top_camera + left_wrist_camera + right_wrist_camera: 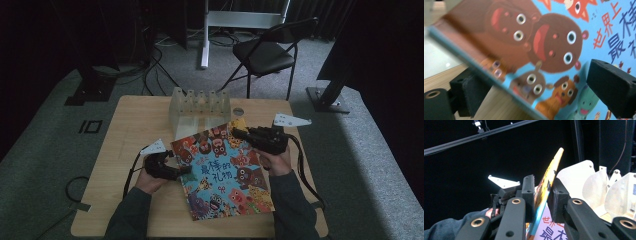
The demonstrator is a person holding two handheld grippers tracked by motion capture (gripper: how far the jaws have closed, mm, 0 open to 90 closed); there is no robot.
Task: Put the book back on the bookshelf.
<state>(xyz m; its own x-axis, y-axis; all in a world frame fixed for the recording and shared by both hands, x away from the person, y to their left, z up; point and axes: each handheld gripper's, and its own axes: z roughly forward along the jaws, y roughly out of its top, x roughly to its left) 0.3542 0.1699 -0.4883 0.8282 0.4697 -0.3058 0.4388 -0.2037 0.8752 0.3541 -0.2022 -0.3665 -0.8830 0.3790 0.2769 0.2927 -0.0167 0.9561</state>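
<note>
Table: pale wooden table on grey carpet, dark room.
Right gripper: clamped on picture book edge.
Left gripper: jaws wide, apparently straddling the book's edge without pressing.

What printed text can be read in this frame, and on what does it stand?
"世界上" in red, on the picture book cover, left gripper view.
"最棒" in dark blue below it, cut off at the frame edge.
"最棒的礼物", the cover title in the high view, only roughly legible.
Blue label on the clear rack: too blurred to read.
</note>
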